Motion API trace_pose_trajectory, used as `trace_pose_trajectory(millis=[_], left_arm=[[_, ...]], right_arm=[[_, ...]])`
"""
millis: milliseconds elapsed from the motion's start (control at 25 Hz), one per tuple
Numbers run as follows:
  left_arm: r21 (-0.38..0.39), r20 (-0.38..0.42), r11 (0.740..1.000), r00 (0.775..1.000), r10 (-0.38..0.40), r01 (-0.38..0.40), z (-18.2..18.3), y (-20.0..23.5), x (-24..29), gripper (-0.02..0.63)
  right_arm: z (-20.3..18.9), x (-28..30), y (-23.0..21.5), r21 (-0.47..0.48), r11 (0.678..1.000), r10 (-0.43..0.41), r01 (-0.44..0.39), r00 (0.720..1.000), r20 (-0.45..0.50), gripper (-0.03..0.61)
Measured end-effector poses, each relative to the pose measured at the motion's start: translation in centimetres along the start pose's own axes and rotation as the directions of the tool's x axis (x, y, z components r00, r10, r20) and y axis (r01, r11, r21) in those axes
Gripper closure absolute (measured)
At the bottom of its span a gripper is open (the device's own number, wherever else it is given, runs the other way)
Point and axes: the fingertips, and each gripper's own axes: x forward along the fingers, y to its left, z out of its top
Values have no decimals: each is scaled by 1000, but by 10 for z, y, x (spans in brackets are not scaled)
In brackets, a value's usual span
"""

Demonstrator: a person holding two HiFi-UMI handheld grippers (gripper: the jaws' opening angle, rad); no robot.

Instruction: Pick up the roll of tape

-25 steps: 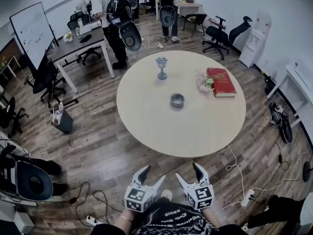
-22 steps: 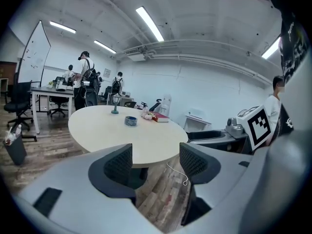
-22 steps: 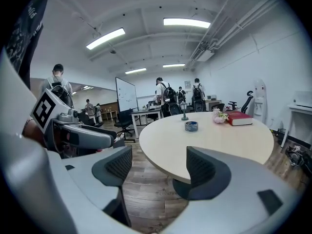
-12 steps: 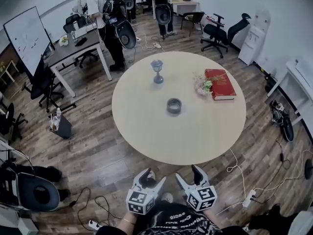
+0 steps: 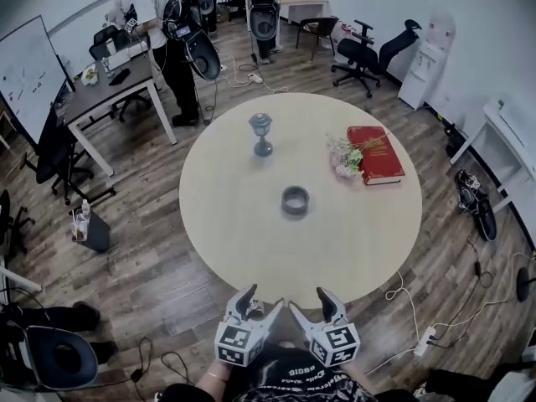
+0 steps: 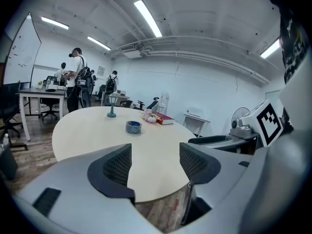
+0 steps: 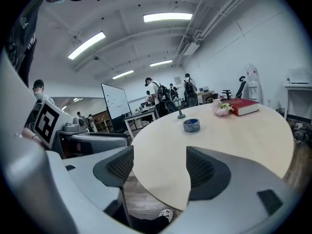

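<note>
A grey roll of tape [image 5: 295, 200] lies flat near the middle of the round beige table [image 5: 234, 241]; it also shows in the left gripper view, tape [image 6: 133, 126], and in the right gripper view, tape [image 7: 191, 125]. My left gripper [image 5: 260, 301] and right gripper [image 5: 308, 301] hover side by side just off the table's near edge, well short of the tape. Both point toward it. Each stands open with nothing between its jaws [image 6: 155, 165] [image 7: 158, 167].
On the table's far side stand a small lantern-like ornament [image 5: 261, 134], a pink flower bunch [image 5: 344, 157] and a red book [image 5: 374, 154]. People with backpacks [image 5: 159, 15], desks and office chairs [image 5: 368, 53] lie beyond. Cables [image 5: 402, 287] trail on the wooden floor at right.
Both grippers and the head have moved forward toward the table; the table edge now lies just ahead of the jaws, and the tape appears closer.
</note>
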Motion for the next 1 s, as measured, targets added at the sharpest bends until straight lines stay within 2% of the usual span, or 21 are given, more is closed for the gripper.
trace_pose_trajectory(millis=[160, 320, 560, 800, 1000], left_arm=[[51, -21, 998, 999, -47, 48, 19, 29, 29, 288], [100, -51, 991, 995, -83, 88, 35, 59, 52, 288], [121, -59, 984, 990, -124, 131, 54, 97, 82, 288], [130, -70, 981, 988, -135, 143, 64, 127, 98, 288], [91, -53, 991, 994, -95, 99, 73, 145, 104, 288]], right_arm=[[14, 34, -13, -25, 998, -54, 54, 998, -12, 253], [32, 60, -30, -1, 991, -132, 132, 991, -7, 253], [46, 91, -51, 41, 974, -224, 224, 975, 0, 253], [53, 118, -57, 73, 960, -272, 272, 962, -12, 253], [72, 132, -71, 75, 951, -302, 301, 953, 9, 276]])
